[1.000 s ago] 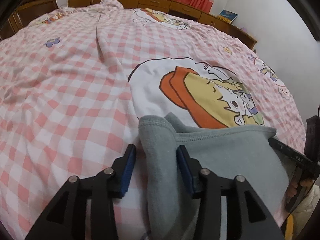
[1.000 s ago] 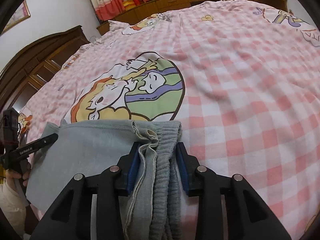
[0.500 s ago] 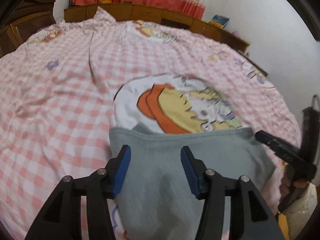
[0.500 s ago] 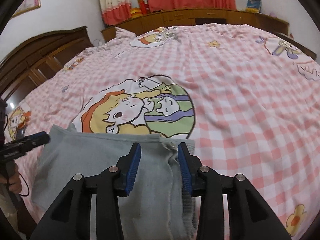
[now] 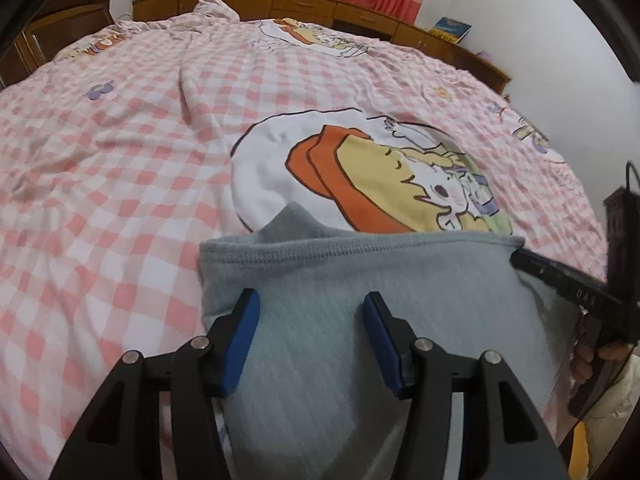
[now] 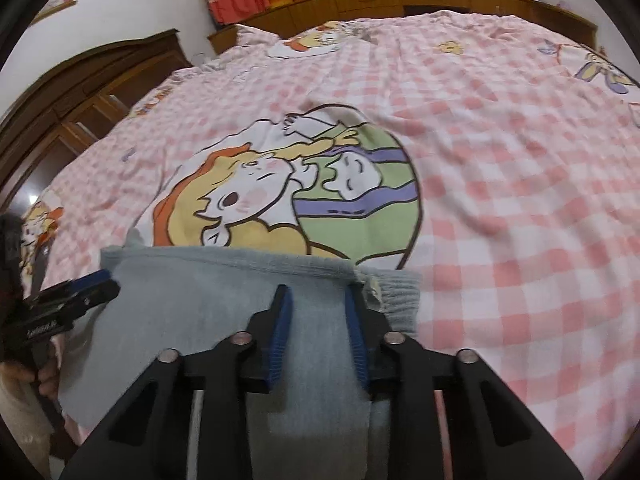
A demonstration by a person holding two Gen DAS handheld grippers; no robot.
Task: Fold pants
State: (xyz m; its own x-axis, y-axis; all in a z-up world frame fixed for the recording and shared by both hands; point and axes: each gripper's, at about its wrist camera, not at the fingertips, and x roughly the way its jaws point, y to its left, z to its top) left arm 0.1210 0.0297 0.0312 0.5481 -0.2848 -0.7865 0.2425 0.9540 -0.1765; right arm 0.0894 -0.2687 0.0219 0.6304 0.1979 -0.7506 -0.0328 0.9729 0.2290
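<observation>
Left wrist view first: the bed (image 5: 120, 184), spread with a pink checked cover and a big cartoon print, fills most of what we see, and the grey pants (image 5: 360, 280) lie folded at its near edge, their stitched top edge running straight across below the print. A second ago the cloth stood bunched between the blue pads in both views; now it lies flat and broad beneath them, so we judge that a fold has just been laid down and let go. Our left tongs (image 5: 312, 340) have just been opening and stand about half apart above the pants, with cloth under the gap but neither pad pressing on it. In the right wrist view the right tongs (image 6: 318, 332) have just been closing to a narrow gap over the ribbed waistband end of the pants (image 6: 224, 300); the pads look clear of the cloth, so we read them as empty. Each view also catches the other tongs at the far corner of the garment. For the task this means one fold seems finished; whether another is needed, we cannot tell from the bundle's shape alone.
</observation>
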